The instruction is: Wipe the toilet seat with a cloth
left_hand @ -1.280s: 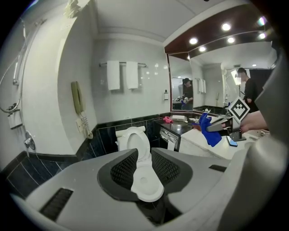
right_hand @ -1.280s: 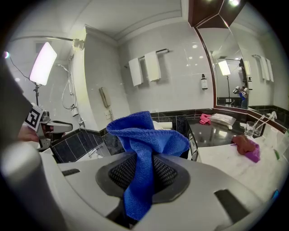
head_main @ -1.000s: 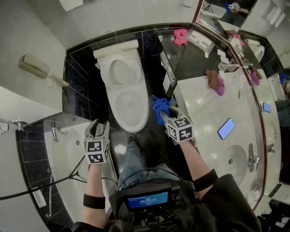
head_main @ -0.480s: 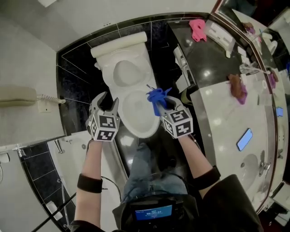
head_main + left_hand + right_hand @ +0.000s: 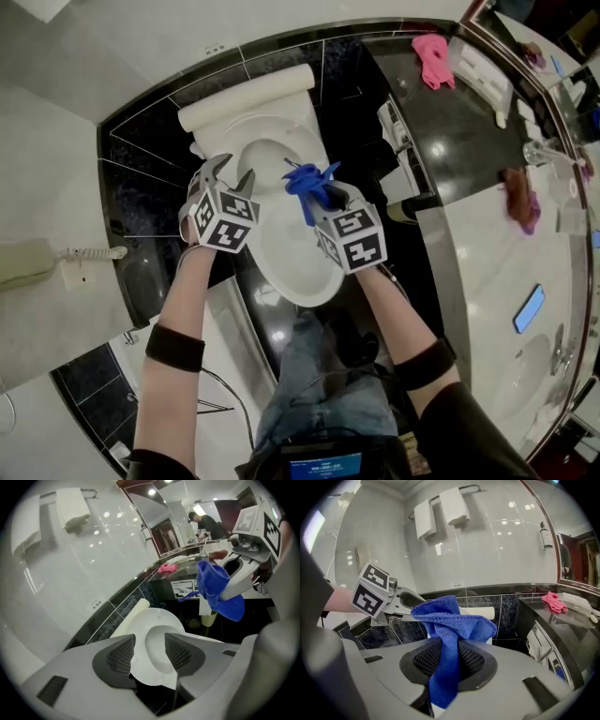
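1. As both grippers hover over the white toilet in the head view, the right gripper (image 5: 326, 195) is clamped on a bunched blue cloth (image 5: 305, 178). The cloth sits above the toilet seat (image 5: 305, 272), and contact cannot be made out. The left gripper (image 5: 232, 173) is just beside it over the bowl's left edge, jaws spread and empty. A pink rag (image 5: 431, 58) lies on the dark tabletop (image 5: 459, 141) at right.
2. Seen from the left gripper view, that gripper's jaws have just been opening and stand wide apart, with nothing between the pads. The toilet seat (image 5: 146, 670) shows through the gap. At upper right the cloth (image 5: 215, 590) hangs from the right gripper (image 5: 227, 590).
3. Seen from the right gripper view, both pads (image 5: 470, 660) press on the cloth (image 5: 450, 620), which bunches above the jaws and trails below them. The left gripper (image 5: 408, 603) is ahead to the left. White towels (image 5: 440, 508) hang on the wall.
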